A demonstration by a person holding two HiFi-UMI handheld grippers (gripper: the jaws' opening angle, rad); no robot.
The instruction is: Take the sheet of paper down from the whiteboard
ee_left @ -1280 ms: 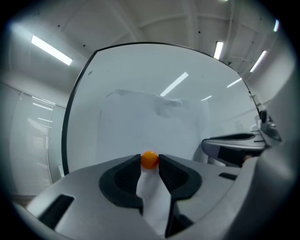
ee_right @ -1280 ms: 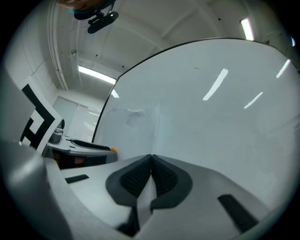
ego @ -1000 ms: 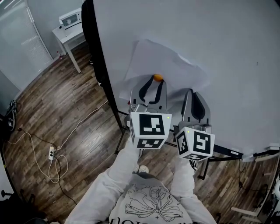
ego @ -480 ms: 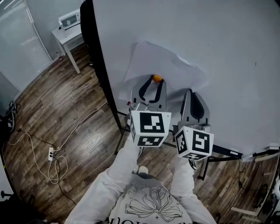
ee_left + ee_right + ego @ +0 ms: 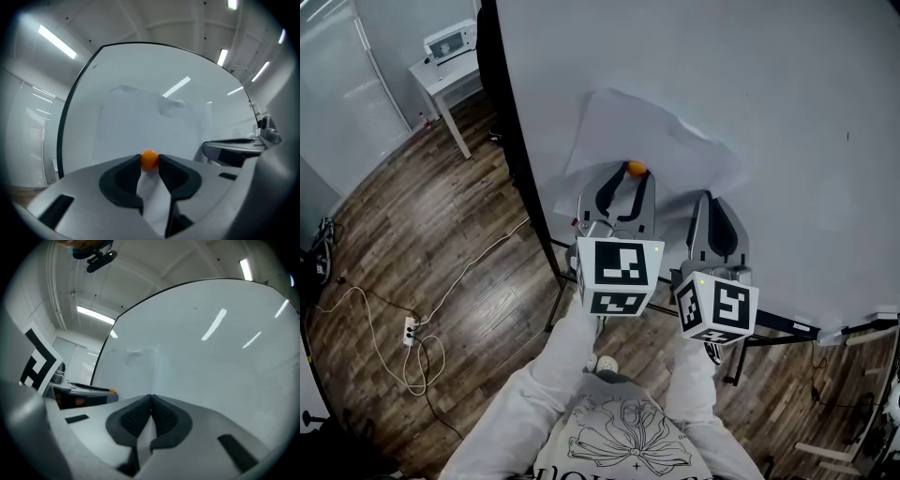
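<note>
Left tongs (image 5: 150, 162): I am gripping the orange magnet (image 5: 637, 169) on the whiteboard (image 5: 769, 75).
Right tongs (image 5: 151, 399): I am pinching them closed on the paper's lower edge.
Paper (image 5: 649, 129): lying flat on the whiteboard.

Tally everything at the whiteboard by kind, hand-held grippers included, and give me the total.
Whiteboard: 1
Sheet of paper: 1
Orange magnet: 1
Hand-held grippers: 2, the left hand-held gripper and the right hand-held gripper
Total: 5
</note>
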